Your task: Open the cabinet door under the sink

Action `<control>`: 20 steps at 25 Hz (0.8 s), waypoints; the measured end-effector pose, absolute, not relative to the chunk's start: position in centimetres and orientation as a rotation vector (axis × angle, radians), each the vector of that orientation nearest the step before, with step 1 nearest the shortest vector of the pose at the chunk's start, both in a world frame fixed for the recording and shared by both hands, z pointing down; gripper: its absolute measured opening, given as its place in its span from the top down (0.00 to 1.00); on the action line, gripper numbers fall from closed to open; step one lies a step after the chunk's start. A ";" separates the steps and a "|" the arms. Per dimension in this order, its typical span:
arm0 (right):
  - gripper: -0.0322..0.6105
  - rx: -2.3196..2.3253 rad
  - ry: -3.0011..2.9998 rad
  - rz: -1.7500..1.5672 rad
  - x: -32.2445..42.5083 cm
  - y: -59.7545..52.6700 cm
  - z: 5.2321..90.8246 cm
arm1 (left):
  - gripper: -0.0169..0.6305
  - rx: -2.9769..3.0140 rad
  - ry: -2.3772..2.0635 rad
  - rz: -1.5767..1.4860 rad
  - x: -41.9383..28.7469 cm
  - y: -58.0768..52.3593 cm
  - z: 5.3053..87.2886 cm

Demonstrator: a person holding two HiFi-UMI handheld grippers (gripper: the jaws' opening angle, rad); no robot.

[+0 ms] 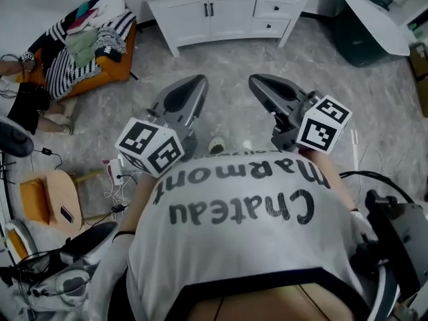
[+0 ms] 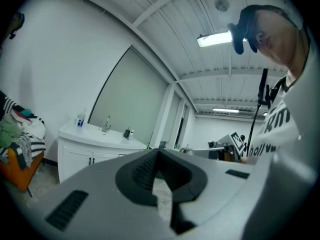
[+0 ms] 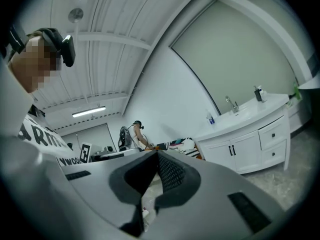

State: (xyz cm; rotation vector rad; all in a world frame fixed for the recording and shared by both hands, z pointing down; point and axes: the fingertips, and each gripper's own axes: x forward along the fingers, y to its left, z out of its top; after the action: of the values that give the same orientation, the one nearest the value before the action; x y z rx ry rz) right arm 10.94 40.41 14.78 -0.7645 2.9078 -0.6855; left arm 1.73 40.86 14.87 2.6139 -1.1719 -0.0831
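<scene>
Though shut, left gripper (image 1: 199, 80), right gripper (image 1: 254, 79) empty

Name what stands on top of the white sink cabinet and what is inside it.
On the cabinet stand a faucet, a small bottle and a dark container. Its doors are shut, so the inside is hidden.

Grey marbled floor (image 1: 227, 62), white wall (image 2: 55, 69), ceiling strip light (image 2: 215, 39), and perhaps an orange chair (image 1: 118, 65) under clothes (image 1: 87, 42).
</scene>
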 end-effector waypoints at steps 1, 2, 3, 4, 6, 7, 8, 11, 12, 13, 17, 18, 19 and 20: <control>0.94 -0.768 2.903 -0.684 10.9 40.2 14.7 | 0.96 2.622 -1.171 -0.081 1.7 40.6 14.8; 0.94 -0.770 2.899 -0.679 10.9 40.0 14.6 | 0.96 2.631 -1.171 -0.080 1.6 40.3 14.6; 0.94 -0.775 2.895 -0.671 11.0 39.8 14.4 | 0.96 2.641 -1.171 -0.079 1.6 40.1 14.4; 0.94 -0.782 2.891 -0.660 11.1 39.7 14.2 | 0.96 2.650 -1.170 -0.079 1.7 39.9 14.2; 0.94 -0.796 2.882 -0.642 11.2 39.3 13.9 | 0.96 2.665 -1.164 -0.080 1.8 39.5 13.9; 0.94 -0.798 2.879 -0.636 11.1 38.9 13.9 | 0.96 2.670 -1.163 -0.079 1.7 39.1 13.8; 0.94 -0.798 2.878 -0.632 10.7 38.1 13.9 | 0.96 2.675 -1.162 -0.079 1.4 38.3 13.8; 0.94 -0.809 2.885 -0.640 8.5 34.4 14.3 | 0.96 2.667 -1.155 -0.089 -0.8 34.3 14.1; 0.94 -0.811 2.886 -0.647 7.8 33.3 14.5 | 0.96 2.658 -1.150 -0.093 -1.4 33.1 14.3; 0.94 -0.811 2.886 -0.652 7.3 32.4 14.6 | 0.96 2.653 -1.144 -0.095 -1.9 32.1 14.5; 0.94 -0.816 2.886 -0.656 6.5 30.5 15.0 | 0.96 2.657 -1.130 -0.092 -2.5 30.1 15.0; 0.94 -0.818 2.884 -0.661 6.3 30.1 15.2 | 0.96 2.659 -1.128 -0.092 -2.6 29.7 15.0; 0.94 -0.818 2.881 -0.669 6.2 29.8 15.3 | 0.96 2.659 -1.127 -0.091 -2.7 29.4 15.1; 0.94 -0.818 2.880 -0.676 6.0 29.5 15.5 | 0.96 2.659 -1.127 -0.089 -2.9 29.1 15.3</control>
State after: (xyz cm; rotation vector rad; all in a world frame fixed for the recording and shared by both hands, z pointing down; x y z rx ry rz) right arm 6.02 29.54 15.46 -0.8179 2.8798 -0.6761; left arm -2.85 29.06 15.25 2.6588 -1.1266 -0.0887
